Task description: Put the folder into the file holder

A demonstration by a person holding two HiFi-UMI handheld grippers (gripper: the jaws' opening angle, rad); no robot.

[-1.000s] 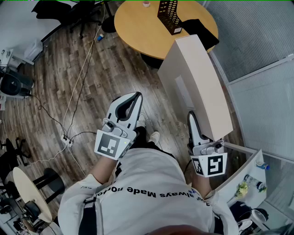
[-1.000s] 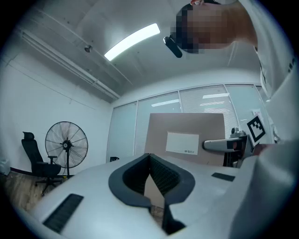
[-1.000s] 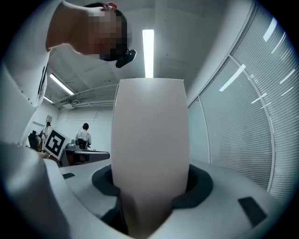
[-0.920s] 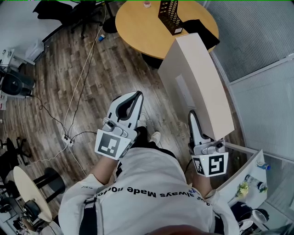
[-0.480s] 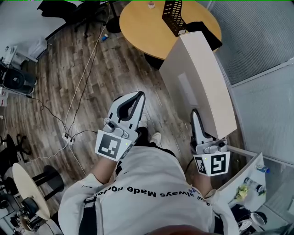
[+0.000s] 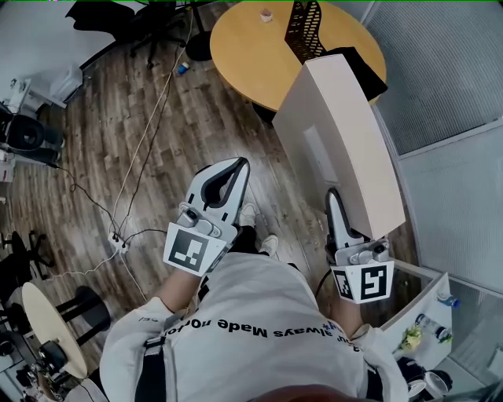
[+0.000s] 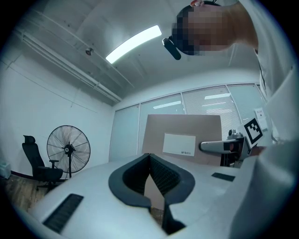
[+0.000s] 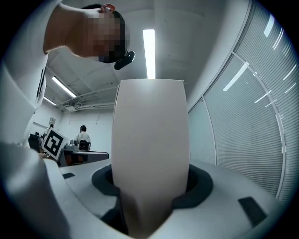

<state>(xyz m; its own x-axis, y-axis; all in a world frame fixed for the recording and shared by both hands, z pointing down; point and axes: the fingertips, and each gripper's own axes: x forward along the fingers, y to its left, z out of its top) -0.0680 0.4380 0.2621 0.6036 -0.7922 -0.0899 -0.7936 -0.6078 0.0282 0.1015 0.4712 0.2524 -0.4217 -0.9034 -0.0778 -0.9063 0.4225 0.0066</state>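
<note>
A thick beige folder (image 6: pixel 338 141) stands on edge in the air, with my right gripper (image 6: pixel 334 202) shut on its near lower end. In the right gripper view the folder (image 8: pixel 149 140) fills the space between the jaws. Its far end reaches over the edge of the round wooden table (image 6: pixel 244 47). The black mesh file holder (image 6: pixel 305 23) stands upright on that table, just beyond the folder. My left gripper (image 6: pixel 238 165) is beside it at the left, jaws shut with nothing in them. The left gripper view shows the folder's labelled face (image 7: pixel 182 140).
A black object (image 6: pixel 368 69) lies on the table by the folder's far end. Cables and a power strip (image 6: pixel 118 245) cross the wood floor at left. A blinds-covered glass partition (image 6: pixel 448 94) runs along the right, and a white cabinet (image 6: pixel 416 302) stands near right. A floor fan (image 7: pixel 68 149) is at the left.
Both grippers and the folder have advanced a little toward the round table, so the folder's far end lies further over it. Neither grip has changed.
</note>
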